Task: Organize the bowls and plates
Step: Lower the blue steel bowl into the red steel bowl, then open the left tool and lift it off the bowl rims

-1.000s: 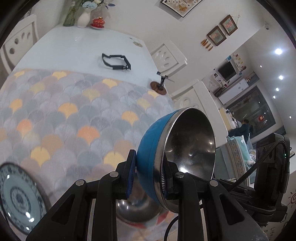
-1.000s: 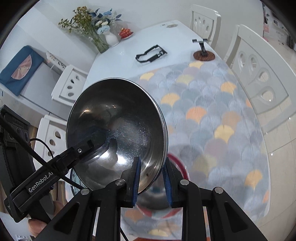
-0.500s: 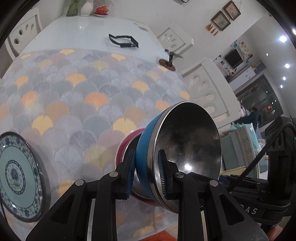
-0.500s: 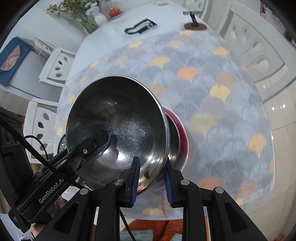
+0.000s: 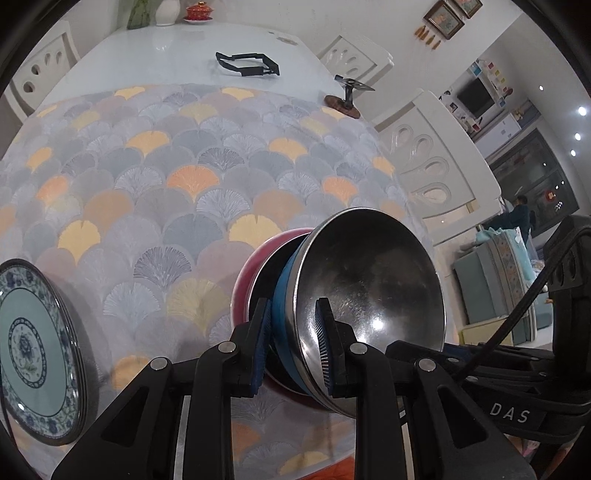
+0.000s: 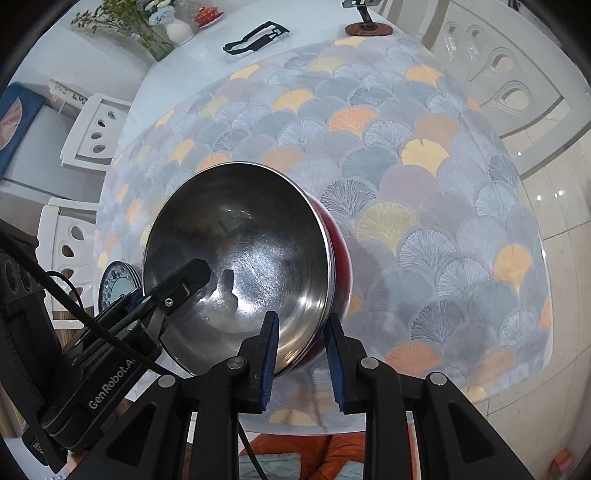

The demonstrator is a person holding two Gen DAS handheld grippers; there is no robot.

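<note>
A blue steel bowl (image 5: 373,288) sits nested in a red steel bowl (image 5: 245,280) on the patterned tablecloth near the table's front edge. My left gripper (image 5: 291,343) straddles the blue bowl's near rim, one finger outside and one inside, with the jaws spread and gaps showing. My right gripper (image 6: 301,356) straddles the opposite rim of the same bowl (image 6: 236,266), also spread wider than the rim. The red bowl (image 6: 338,254) shows behind it. A blue-patterned plate (image 5: 33,354) lies at the left.
A black frame (image 5: 247,66) and a small stand on a wooden disc (image 5: 343,105) lie on the far bare tabletop. A vase with flowers (image 6: 173,26) stands at the far end. White chairs (image 5: 436,162) line both sides.
Both grippers lowered the blue bowl into the red bowl. Both pairs of jaws have widened and released the rim.
</note>
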